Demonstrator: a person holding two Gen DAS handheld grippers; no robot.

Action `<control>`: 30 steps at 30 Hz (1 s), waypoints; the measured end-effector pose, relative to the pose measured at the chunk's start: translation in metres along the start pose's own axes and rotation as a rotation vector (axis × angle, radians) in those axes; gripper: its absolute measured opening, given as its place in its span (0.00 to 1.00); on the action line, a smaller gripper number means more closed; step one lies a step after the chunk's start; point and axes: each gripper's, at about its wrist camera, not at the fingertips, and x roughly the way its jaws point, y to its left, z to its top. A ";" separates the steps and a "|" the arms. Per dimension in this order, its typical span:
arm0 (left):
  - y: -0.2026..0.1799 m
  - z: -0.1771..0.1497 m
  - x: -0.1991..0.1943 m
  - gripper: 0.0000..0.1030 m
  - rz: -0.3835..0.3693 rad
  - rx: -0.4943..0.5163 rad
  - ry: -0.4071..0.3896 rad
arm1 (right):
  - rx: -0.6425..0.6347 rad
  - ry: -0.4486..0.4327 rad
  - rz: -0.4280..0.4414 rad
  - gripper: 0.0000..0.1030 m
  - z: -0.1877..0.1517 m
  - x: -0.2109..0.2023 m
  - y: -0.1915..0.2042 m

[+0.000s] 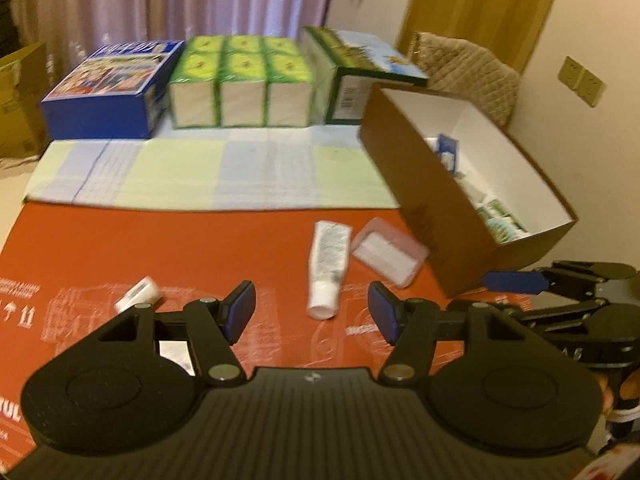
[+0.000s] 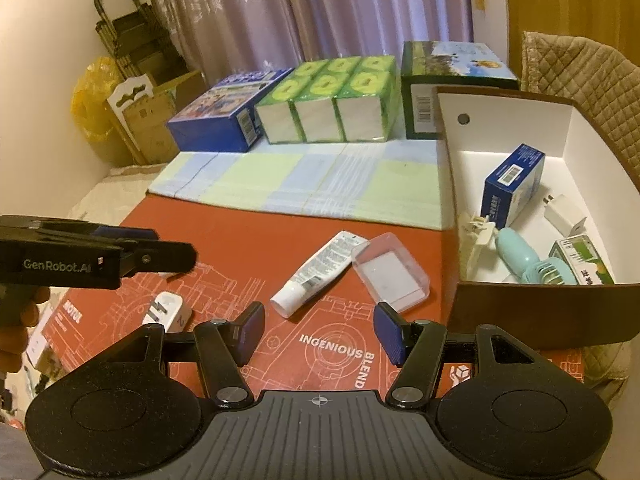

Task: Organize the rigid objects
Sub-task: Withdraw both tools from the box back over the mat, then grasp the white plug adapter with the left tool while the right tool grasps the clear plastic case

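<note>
A white squeeze tube with a white cap and printed label (image 2: 316, 274) lies flat on the red printed cardboard sheet (image 2: 240, 236) that covers the surface, its cap end pointing toward the cameras. Touching its far end, or very nearly, is a clear, shallow plastic case with a pinkish tint (image 2: 390, 272), also lying flat. To the left, a small white plug-like block with dark prongs (image 2: 168, 310) rests on the red sheet, and the left wrist view shows a small white cylindrical item (image 1: 138, 294) there too, too blurred to identify.

The left gripper (image 1: 312, 316) hangs above the sheet with its jaws spread and nothing between them; the tube's cap lies beyond the gap. The right gripper (image 2: 320, 334) is likewise spread and empty, just short of the tube and case.

To the right stands a brown cardboard box with a white interior (image 2: 520, 312), holding a blue carton (image 2: 514, 184), a pale teal handheld fan (image 2: 524, 262), a white charger (image 2: 564, 208) and a green-and-white packet (image 2: 584, 260). Behind lies a checked green-and-blue cloth (image 2: 320, 184), then a blue box (image 2: 224, 112), a green pack of tissues (image 2: 332, 104) and a dark green carton (image 2: 452, 80).
</note>
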 end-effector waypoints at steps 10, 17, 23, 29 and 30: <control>0.055 -0.027 -0.005 0.56 0.168 -0.084 0.012 | -0.043 0.055 -0.084 0.56 -0.002 0.041 0.006; 0.080 -0.050 0.002 0.56 0.237 -0.111 0.050 | -0.122 0.064 -0.192 0.56 0.000 0.075 0.009; 0.083 -0.056 0.016 0.56 0.236 -0.114 0.071 | -0.140 0.060 -0.232 0.56 0.007 0.096 0.006; 0.079 -0.060 0.035 0.56 0.205 -0.074 0.101 | -0.158 0.085 -0.268 0.56 0.010 0.115 0.000; 0.078 -0.061 0.039 0.56 0.202 -0.063 0.108 | -0.164 0.088 -0.273 0.56 0.011 0.118 0.000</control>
